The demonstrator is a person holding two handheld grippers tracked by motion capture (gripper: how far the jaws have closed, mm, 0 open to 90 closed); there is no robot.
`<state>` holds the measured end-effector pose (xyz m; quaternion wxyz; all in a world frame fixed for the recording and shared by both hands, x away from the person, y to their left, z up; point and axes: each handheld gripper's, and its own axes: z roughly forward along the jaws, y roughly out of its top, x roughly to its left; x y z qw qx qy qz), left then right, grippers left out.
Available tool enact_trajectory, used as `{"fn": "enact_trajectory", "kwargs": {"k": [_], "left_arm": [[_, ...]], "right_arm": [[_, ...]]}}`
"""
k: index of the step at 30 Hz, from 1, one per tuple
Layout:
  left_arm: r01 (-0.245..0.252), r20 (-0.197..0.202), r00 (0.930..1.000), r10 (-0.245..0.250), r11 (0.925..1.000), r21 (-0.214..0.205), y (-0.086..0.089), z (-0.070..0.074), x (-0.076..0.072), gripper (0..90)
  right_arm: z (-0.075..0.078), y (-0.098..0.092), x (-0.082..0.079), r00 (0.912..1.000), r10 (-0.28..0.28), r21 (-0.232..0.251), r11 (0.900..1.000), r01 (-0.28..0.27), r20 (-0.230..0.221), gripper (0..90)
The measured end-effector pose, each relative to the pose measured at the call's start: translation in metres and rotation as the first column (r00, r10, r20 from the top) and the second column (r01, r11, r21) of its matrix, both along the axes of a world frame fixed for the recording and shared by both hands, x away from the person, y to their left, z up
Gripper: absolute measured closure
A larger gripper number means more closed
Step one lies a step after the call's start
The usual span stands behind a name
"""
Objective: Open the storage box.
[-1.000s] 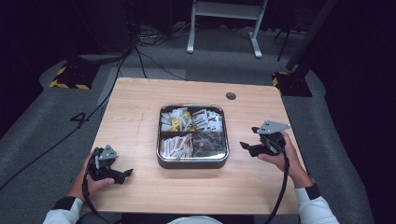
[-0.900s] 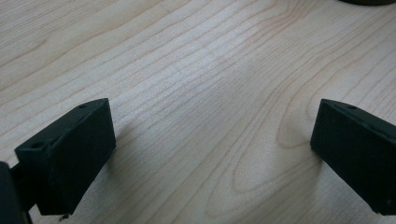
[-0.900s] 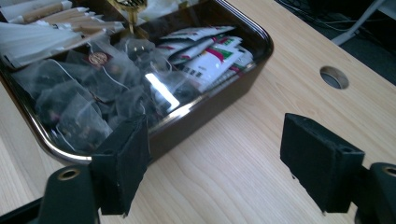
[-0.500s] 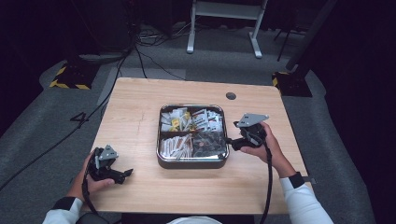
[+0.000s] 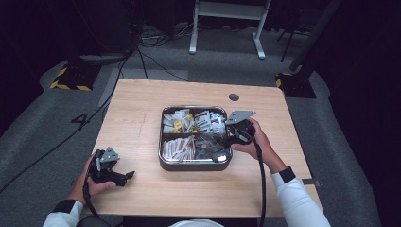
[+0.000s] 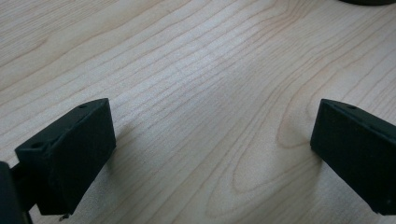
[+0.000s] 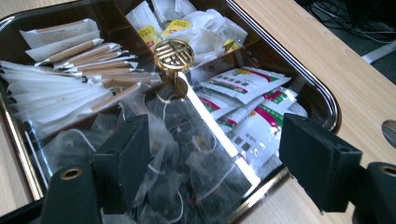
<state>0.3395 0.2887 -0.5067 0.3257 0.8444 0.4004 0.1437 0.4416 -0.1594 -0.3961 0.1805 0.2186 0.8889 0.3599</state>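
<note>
We hold the right tool (image 5: 221, 147) open over the lower right of the tray (image 5: 163, 146), above the clear tea bags (image 7: 187, 154), probably to pick one. The left tool (image 5: 124, 176) waits open on the surface (image 5: 142, 104), lower left, leaving room.

Gold knob (image 7: 173, 55), pale wood-grain table (image 5: 142, 109)
</note>
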Motion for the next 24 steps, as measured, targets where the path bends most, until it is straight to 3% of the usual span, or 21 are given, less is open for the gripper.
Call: {"fn": "enact_trajectory", "kwargs": {"k": [24], "left_arm": [[-0.001, 0.0, 1.0, 0.001, 1.0, 0.0, 0.0, 0.0, 0.0, 0.4]], "right_arm": [[-0.013, 0.051, 0.032, 0.9972, 0.048, -0.007, 0.9988, -0.048, -0.057, 26.6]]}}
